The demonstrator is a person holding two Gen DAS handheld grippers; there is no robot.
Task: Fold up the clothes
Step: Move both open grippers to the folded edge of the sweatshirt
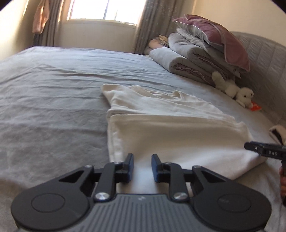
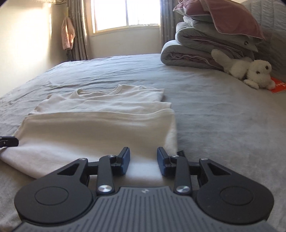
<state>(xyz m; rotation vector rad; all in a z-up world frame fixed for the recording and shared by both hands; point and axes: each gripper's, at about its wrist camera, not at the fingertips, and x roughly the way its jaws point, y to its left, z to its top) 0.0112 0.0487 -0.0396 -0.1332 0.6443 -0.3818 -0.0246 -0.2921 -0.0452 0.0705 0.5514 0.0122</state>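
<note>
A cream T-shirt (image 1: 171, 128) lies on the grey bed sheet (image 1: 53, 100), its near part folded back over itself, collar at the far end. It also shows in the right wrist view (image 2: 96, 128). My left gripper (image 1: 142, 157) is open at the shirt's near left corner, the fold edge between its fingers. My right gripper (image 2: 143, 149) is open at the near right corner, the fold edge between its fingers. The right gripper's tip shows in the left wrist view (image 1: 264, 149), and the left gripper's tip shows at the right wrist view's left edge (image 2: 8, 141).
Folded grey duvets and a mauve pillow (image 1: 205, 53) are stacked against the padded headboard (image 1: 264, 67). A white plush dog (image 2: 250, 71) and an orange book (image 2: 278, 85) lie beside them. A window with curtains (image 2: 125, 16) is beyond the bed.
</note>
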